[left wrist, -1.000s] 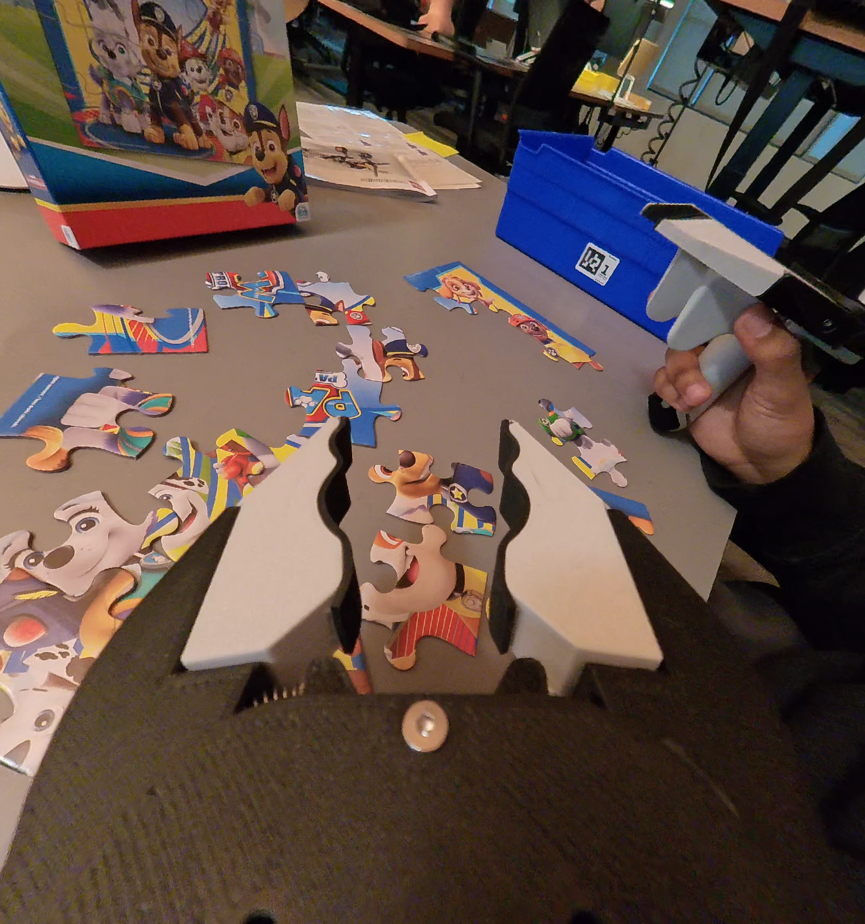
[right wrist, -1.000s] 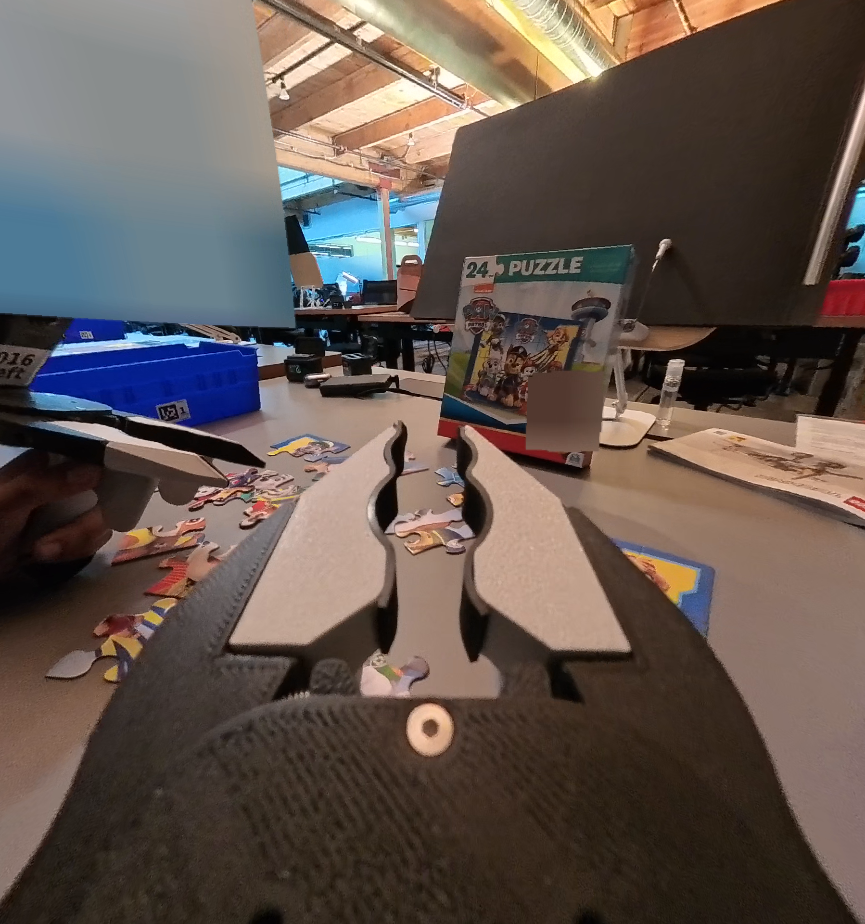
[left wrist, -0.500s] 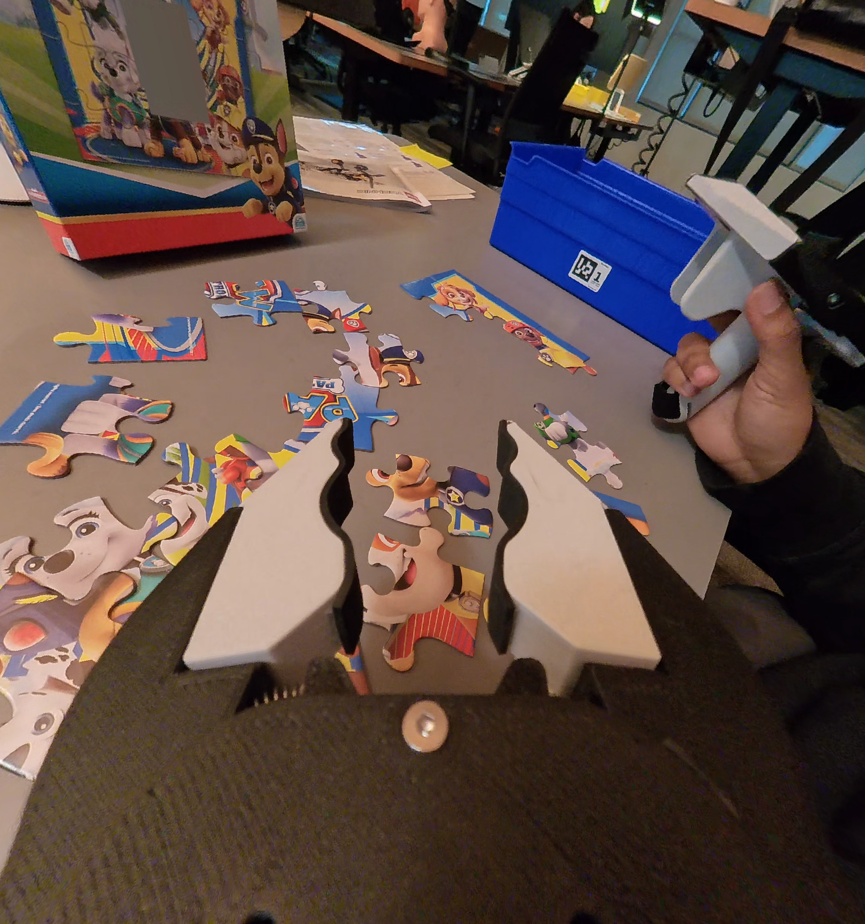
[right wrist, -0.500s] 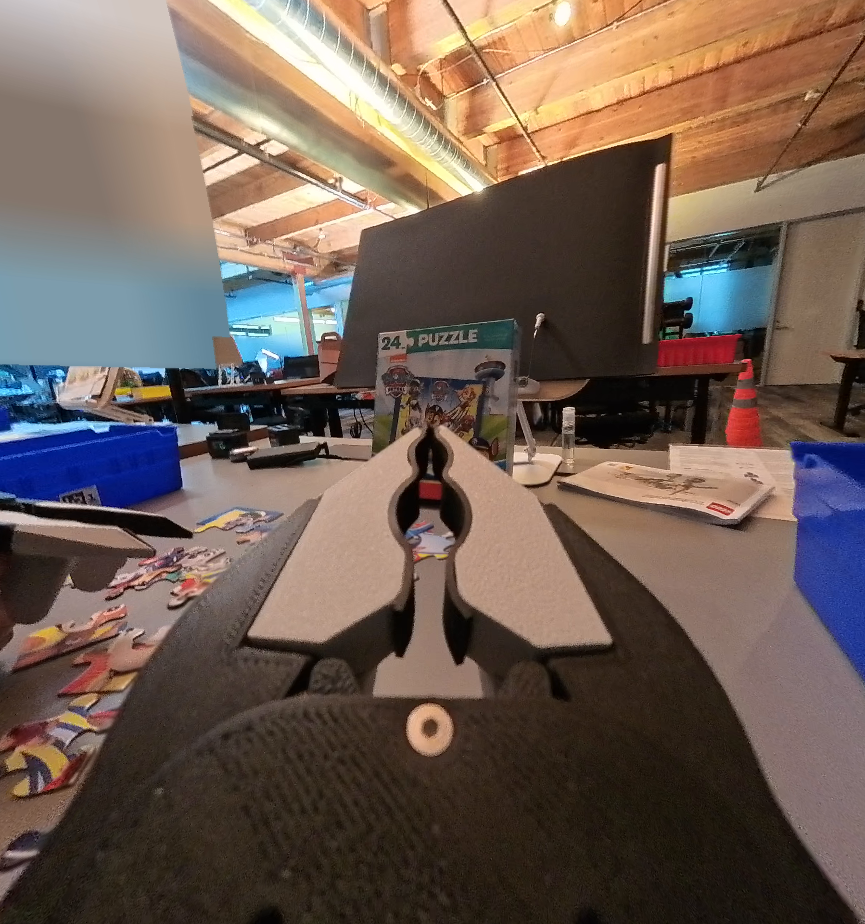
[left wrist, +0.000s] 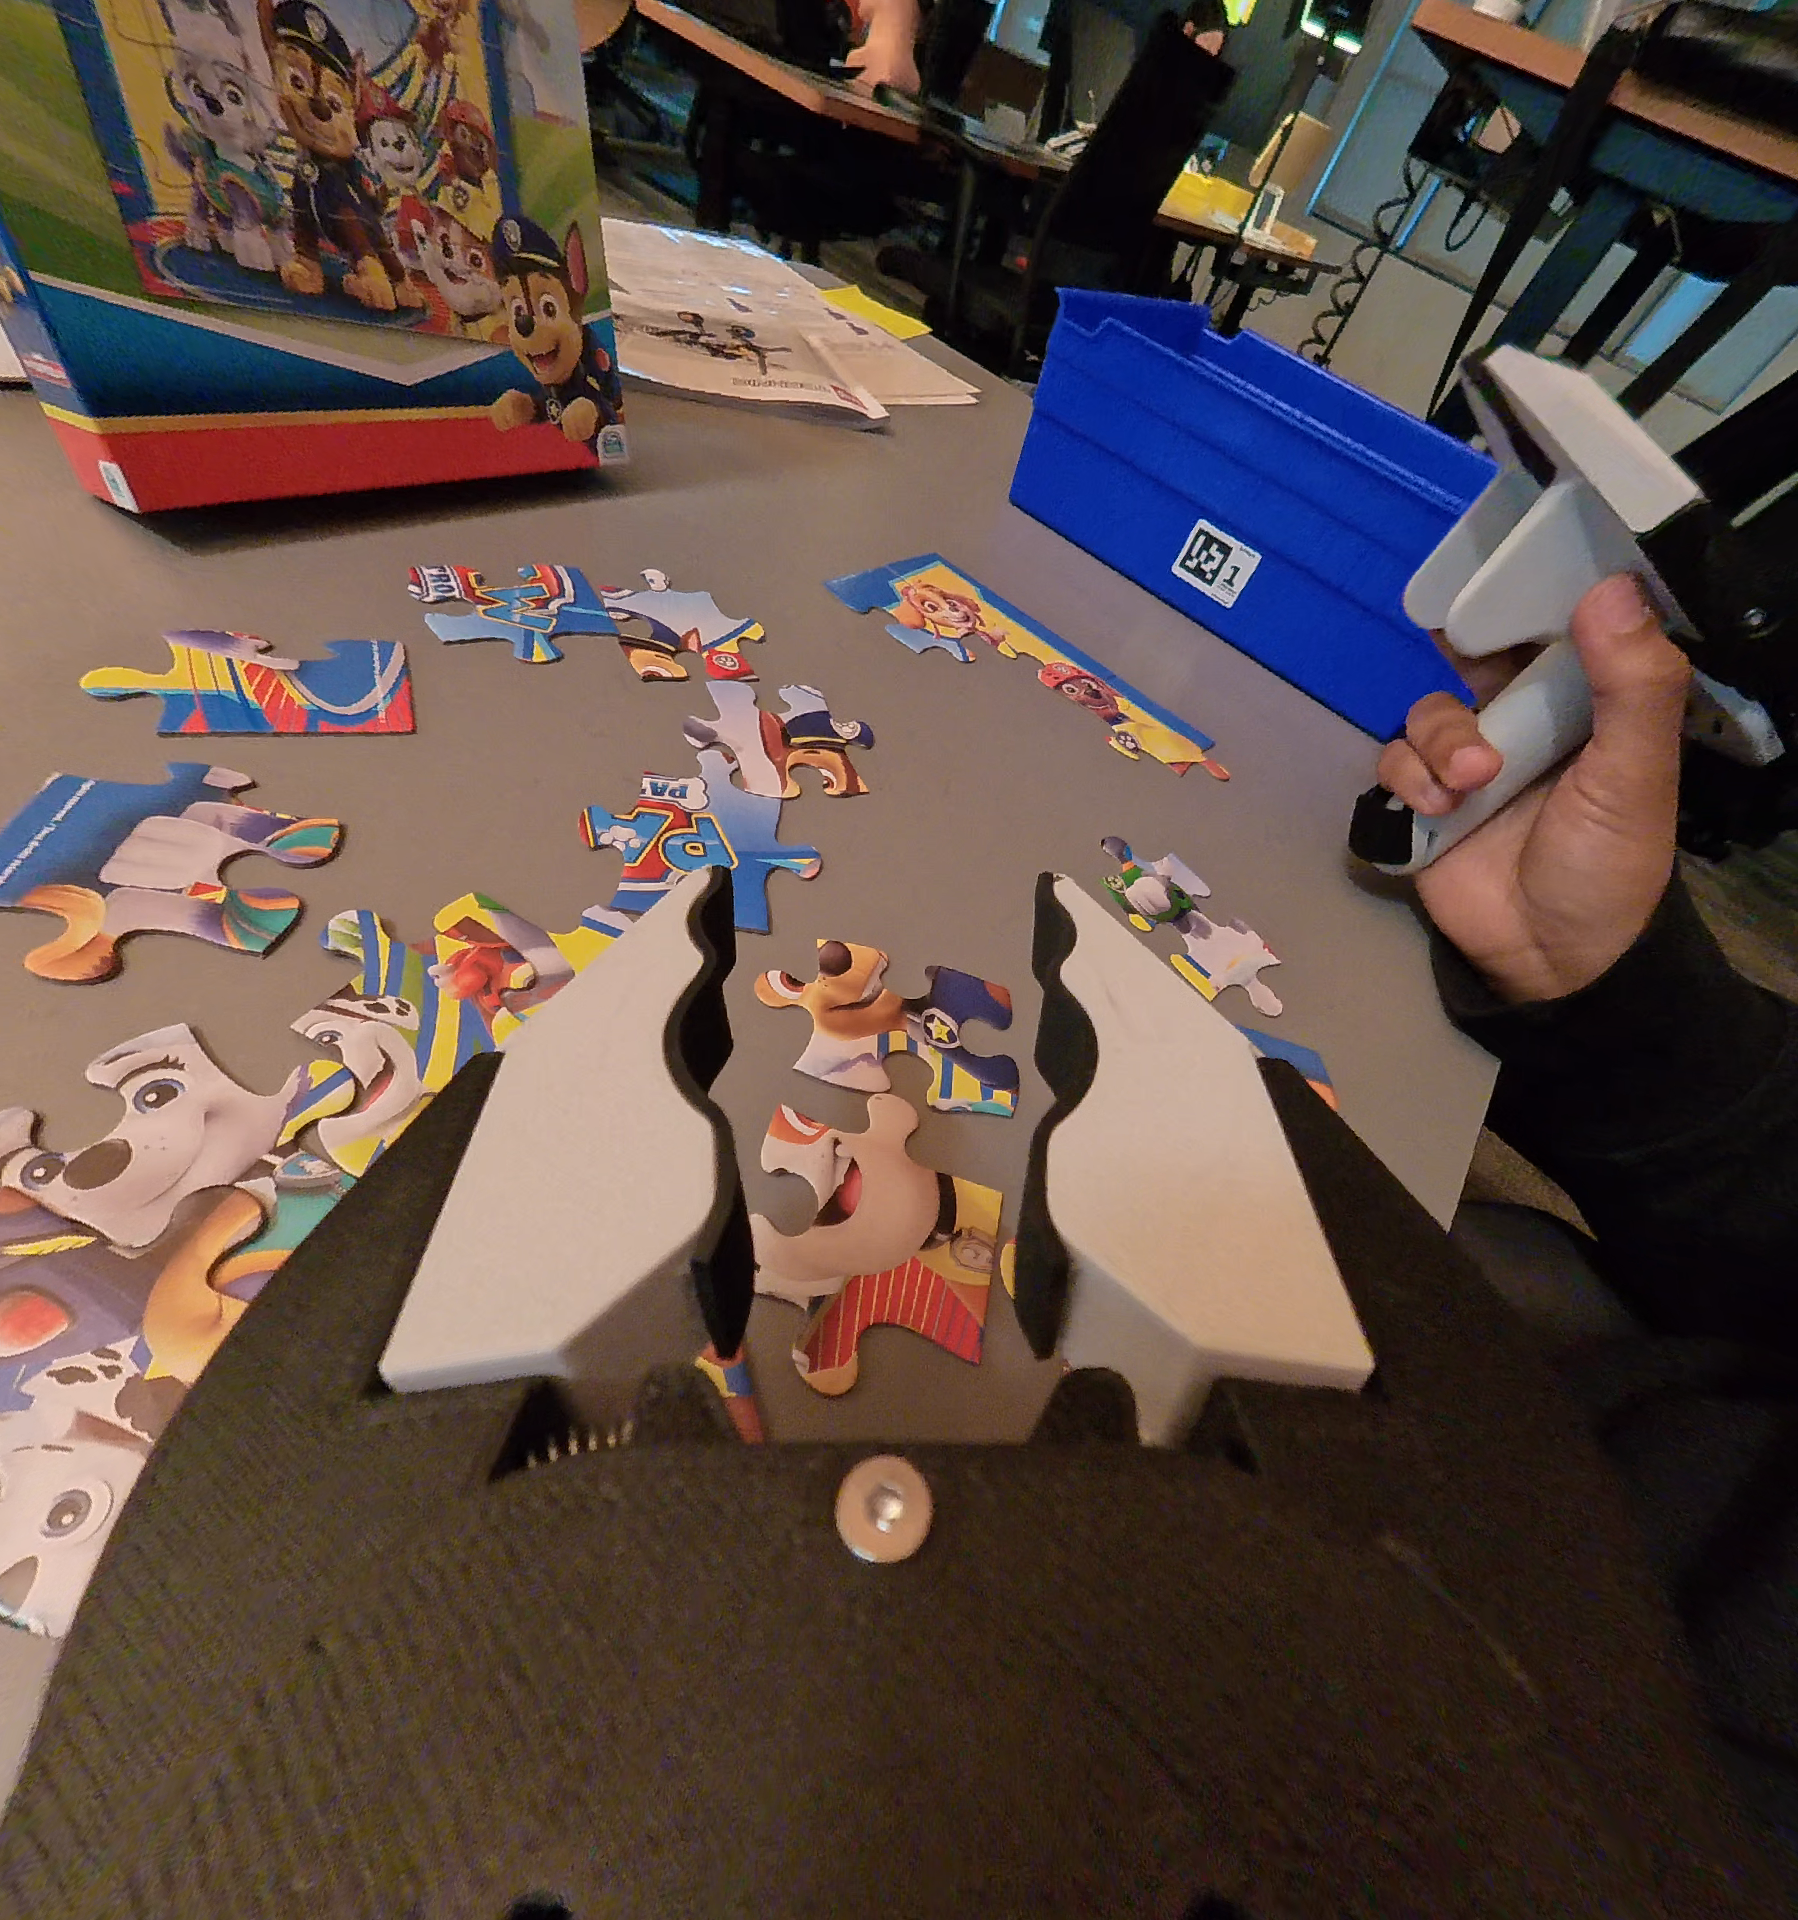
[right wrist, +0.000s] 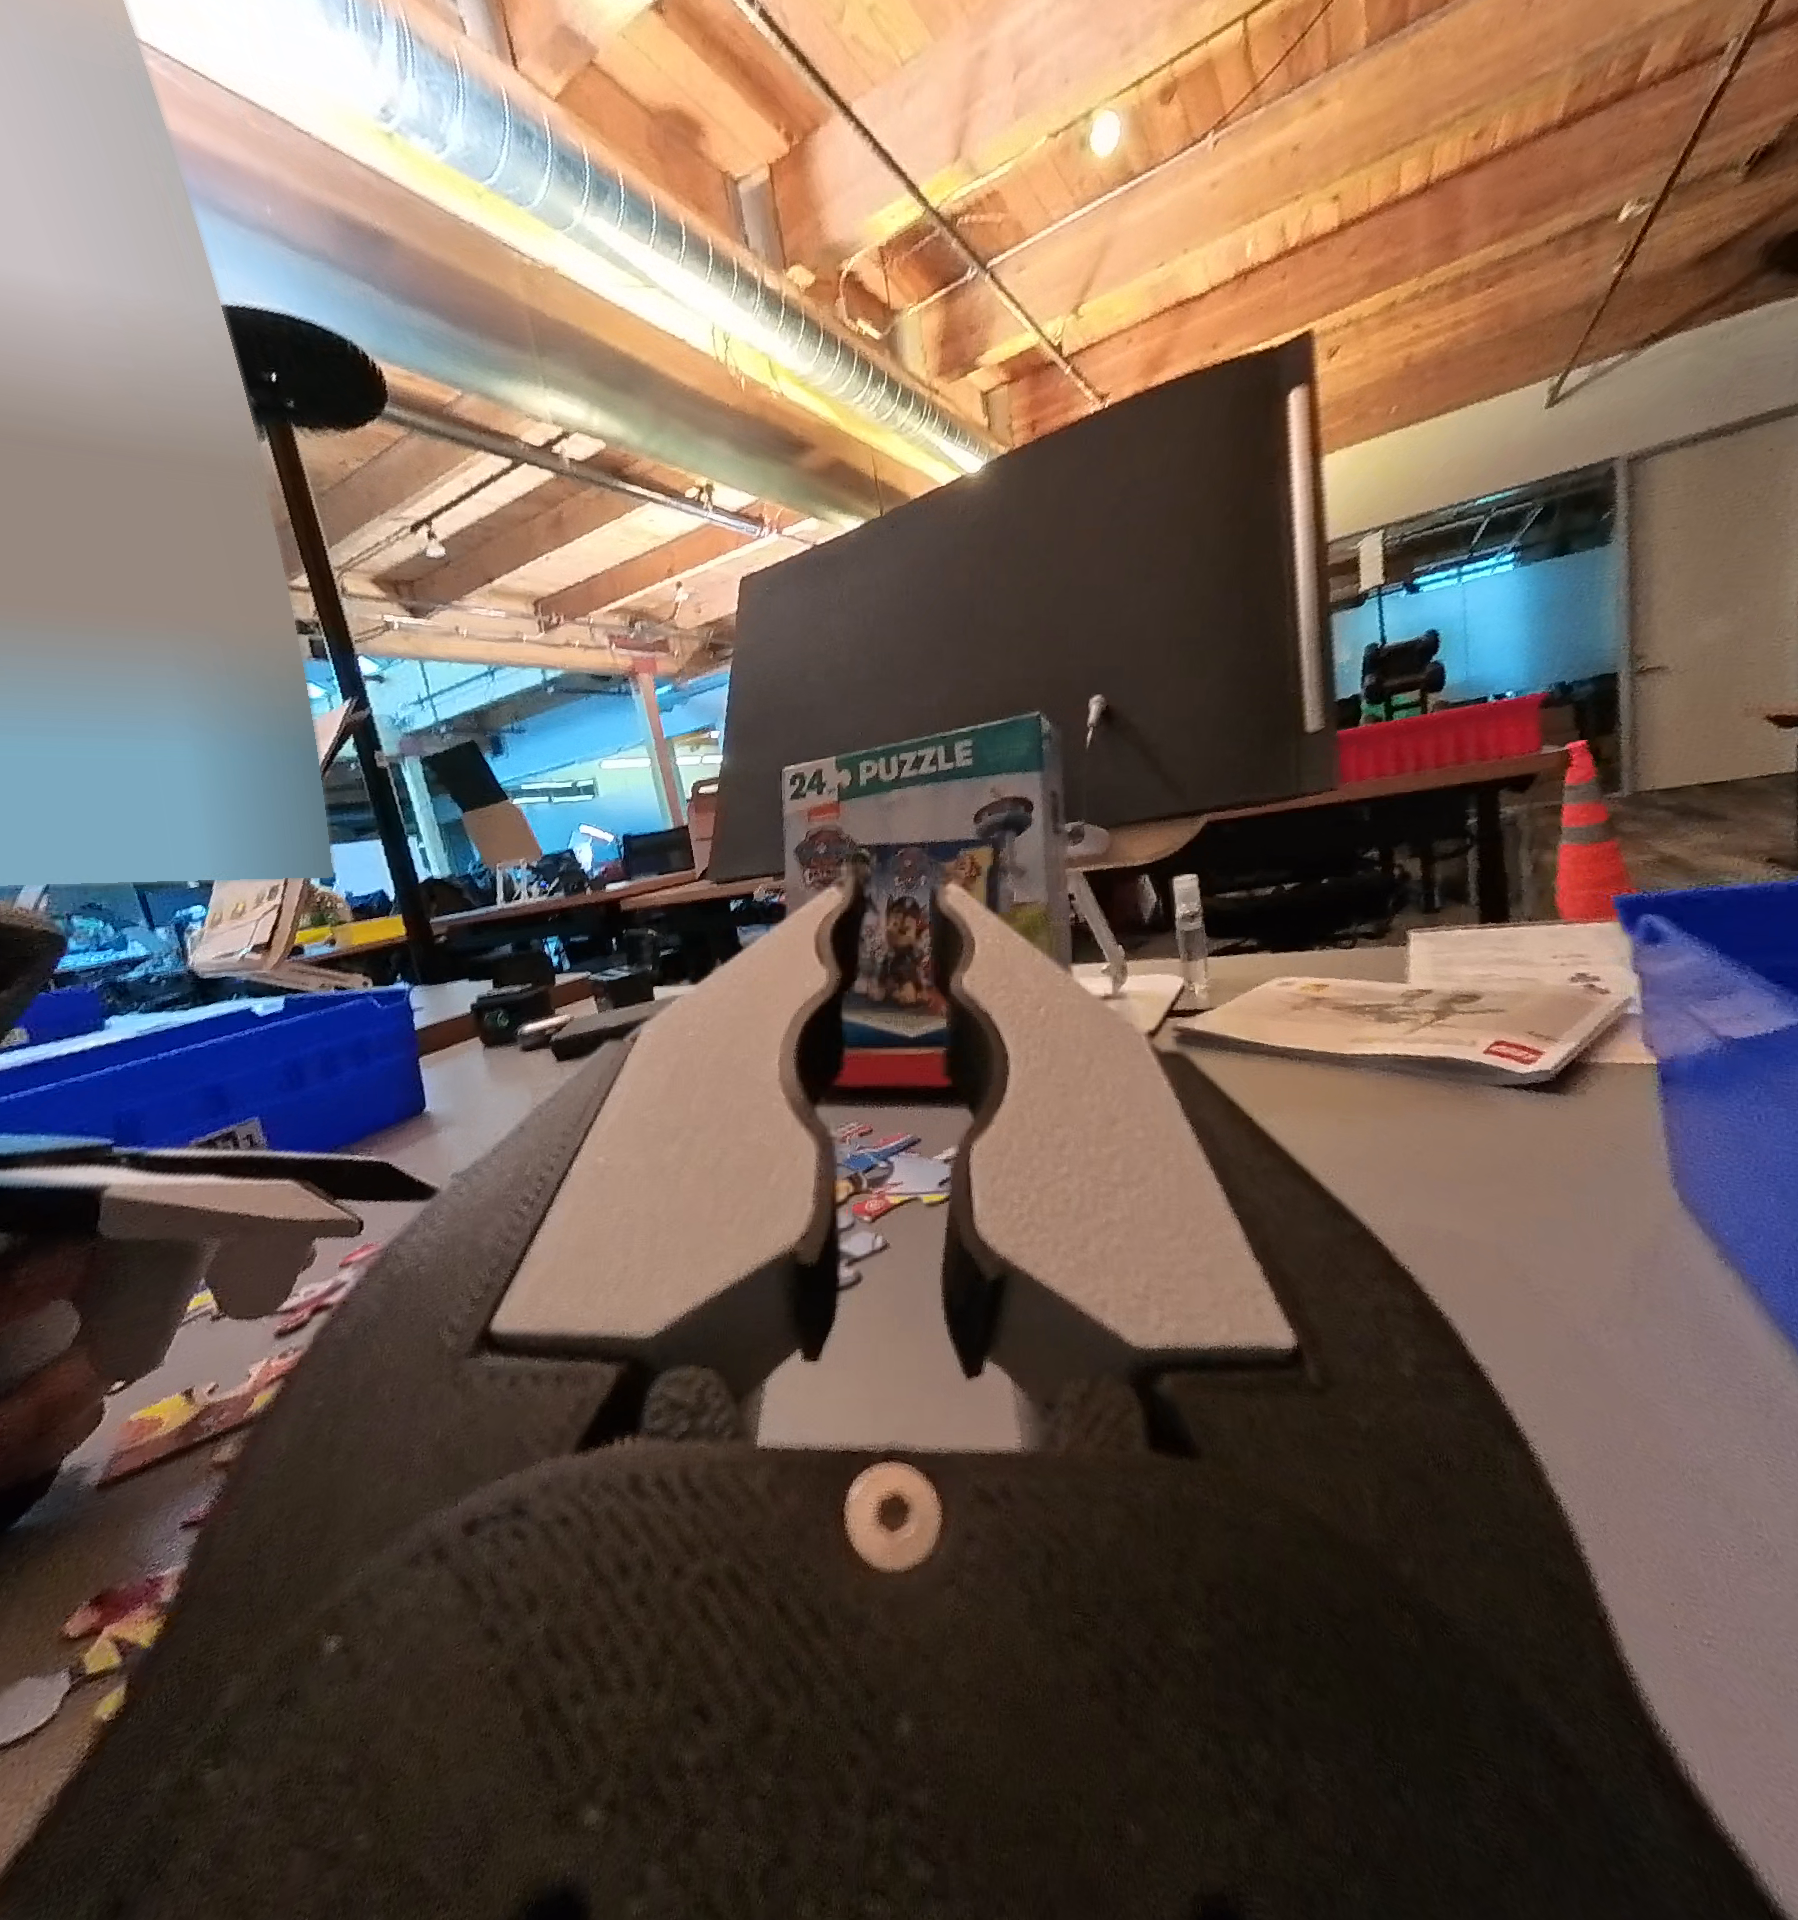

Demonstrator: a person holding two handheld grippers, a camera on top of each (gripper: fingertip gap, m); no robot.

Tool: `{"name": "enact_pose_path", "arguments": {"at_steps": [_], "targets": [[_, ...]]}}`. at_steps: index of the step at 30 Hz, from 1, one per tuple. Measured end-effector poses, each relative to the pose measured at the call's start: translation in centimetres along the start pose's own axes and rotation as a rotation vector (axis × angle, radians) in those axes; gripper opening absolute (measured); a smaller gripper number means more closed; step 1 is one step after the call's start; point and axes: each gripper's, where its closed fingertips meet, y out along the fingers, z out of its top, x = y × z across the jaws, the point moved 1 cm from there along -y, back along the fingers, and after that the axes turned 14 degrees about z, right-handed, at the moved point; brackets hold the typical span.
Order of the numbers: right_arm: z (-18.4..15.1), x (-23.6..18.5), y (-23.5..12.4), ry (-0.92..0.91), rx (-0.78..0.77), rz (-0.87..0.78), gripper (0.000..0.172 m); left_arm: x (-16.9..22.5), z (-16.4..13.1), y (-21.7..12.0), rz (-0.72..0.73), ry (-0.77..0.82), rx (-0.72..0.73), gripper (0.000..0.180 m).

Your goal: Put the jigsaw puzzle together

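Observation:
My left gripper (left wrist: 879, 883) is open and empty, hovering just above loose cartoon puzzle pieces on the grey table (left wrist: 978, 499). A brown dog-face piece with a star badge (left wrist: 879, 1013) and a white-and-red piece (left wrist: 874, 1236) lie on the table between its fingers, untouched. My right gripper (right wrist: 900, 888) is raised off the table with its fingers a narrow way apart and nothing between them. It points at the upright puzzle box (right wrist: 936, 821). It also shows in the left wrist view (left wrist: 1560, 447), held in a hand at the table's right edge.
The puzzle box (left wrist: 303, 260) stands at the far left, with a paper booklet (left wrist: 770, 322) beside it. A blue bin (left wrist: 1238, 520) sits at the far right. Partly joined pieces (left wrist: 95, 1195) lie at the left. In the right wrist view another blue bin (right wrist: 1757, 1091) is near right.
My right gripper tilted upward, its pads came together on air, then parted a little. My left gripper stayed open over the same pieces and hardly moved.

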Motion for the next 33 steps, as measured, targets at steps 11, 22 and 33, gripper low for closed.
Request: {"name": "enact_pose_path", "arguments": {"at_steps": [11, 22, 33], "targets": [[-0.8, -0.5, 0.8, -0.011, -0.050, 0.027, 0.010, -0.1, 0.1, 0.0, -0.011, -0.019, 0.000, 0.055], [-1.3, -0.4, 1.0, -0.053, -0.092, 0.002, 0.016, -0.1, 0.1, 0.0, -0.014, -0.030, -0.001, 0.055], [-1.6, -0.4, 1.1, -0.048, -0.102, 0.004, 0.017, -0.2, 0.2, 0.0, -0.009, -0.032, 0.005, 0.056]]}}
